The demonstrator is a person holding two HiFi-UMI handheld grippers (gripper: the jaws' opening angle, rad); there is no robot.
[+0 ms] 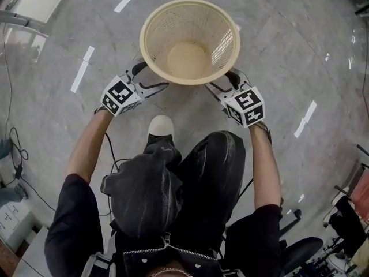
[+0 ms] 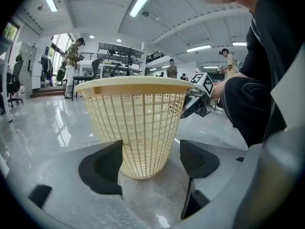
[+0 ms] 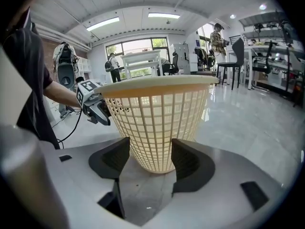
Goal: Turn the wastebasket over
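Two grippers flank a cream mesh basket (image 1: 190, 39), which stands upright, mouth up, on the glossy grey floor (image 1: 288, 51) at the upper centre of the head view. The left gripper (image 1: 147, 78) reaches in at the basket's lower left, under the rim. Its fingers (image 2: 102, 168) stand apart around the basket's narrow lower part: the left finger meets the mesh, while a strip of floor shows between the mesh and the right finger. The right gripper (image 1: 226, 81) comes in at the lower right, and its fingers (image 3: 190, 163) are clamped on the basket's lower wall, one on each side.

Just below the basket sits the person's white shoe (image 1: 161, 126), with dark trousers (image 1: 190, 178) filling the lower centre. Cables (image 1: 17, 160) trail at the left edge, and a black chair (image 1: 305, 253) stands at the lower right. Far behind the basket, a bystander (image 2: 71, 66) stands at the left gripper view's upper left, and another (image 3: 219, 37) stands near desks at the right gripper view's upper right.
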